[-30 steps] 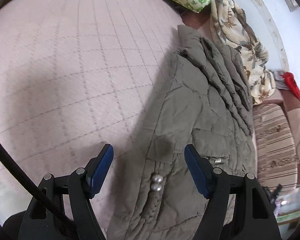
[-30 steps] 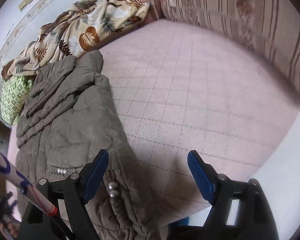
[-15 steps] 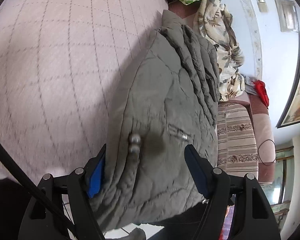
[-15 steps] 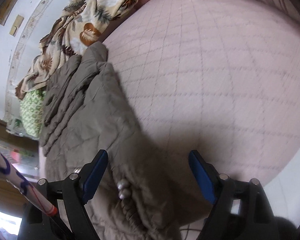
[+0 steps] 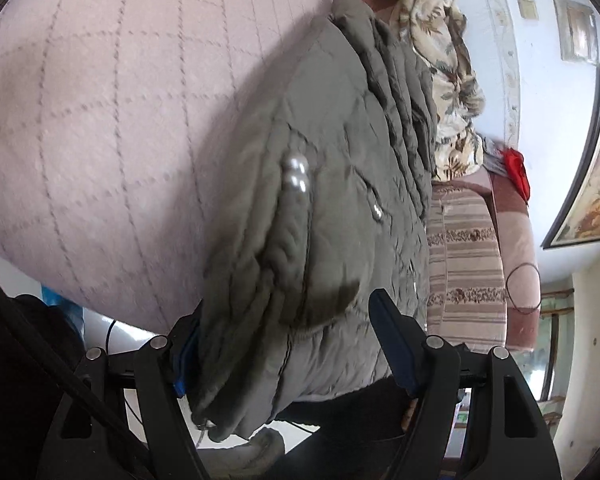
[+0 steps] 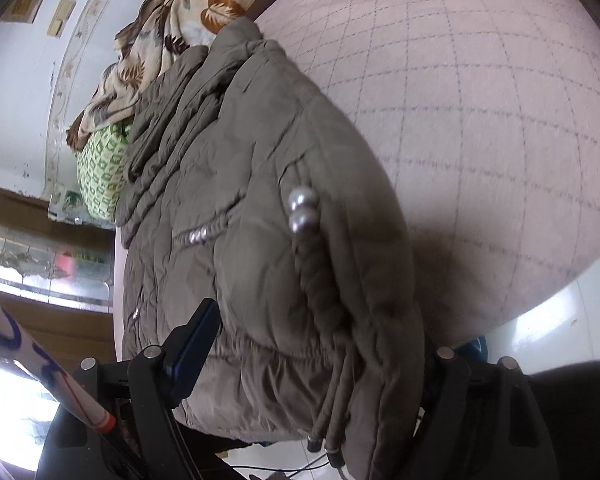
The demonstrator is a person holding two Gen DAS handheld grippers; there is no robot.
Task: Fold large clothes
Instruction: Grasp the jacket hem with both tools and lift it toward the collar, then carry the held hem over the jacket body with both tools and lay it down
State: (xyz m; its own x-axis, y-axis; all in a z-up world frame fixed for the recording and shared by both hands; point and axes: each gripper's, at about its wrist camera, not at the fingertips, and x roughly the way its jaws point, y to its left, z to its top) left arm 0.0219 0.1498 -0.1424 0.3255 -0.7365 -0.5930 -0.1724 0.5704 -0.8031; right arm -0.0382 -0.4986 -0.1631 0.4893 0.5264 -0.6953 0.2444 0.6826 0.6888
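Note:
An olive-grey quilted jacket (image 5: 332,168) with two pearl buttons lies folded lengthwise on a pink quilted bed (image 5: 100,100). Its hem hangs over the bed's near edge. My left gripper (image 5: 292,344) is open, and the hem sits between its blue pads; the left pad is partly hidden behind the fabric. In the right wrist view the same jacket (image 6: 260,208) fills the middle. My right gripper (image 6: 312,360) is open around the hem too, with its right pad hidden by the cloth.
A leaf-print cloth (image 5: 448,60) and a green patterned pillow (image 6: 100,168) lie at the bed's far end. A striped sofa (image 5: 464,248) stands beside the bed. White floor and cables show below the bed edge (image 6: 548,320).
Both grippers have dropped low and moved in toward the jacket's hem at the bed edge. The hem, earlier ahead of the fingers, now lies between both pairs of open pads.

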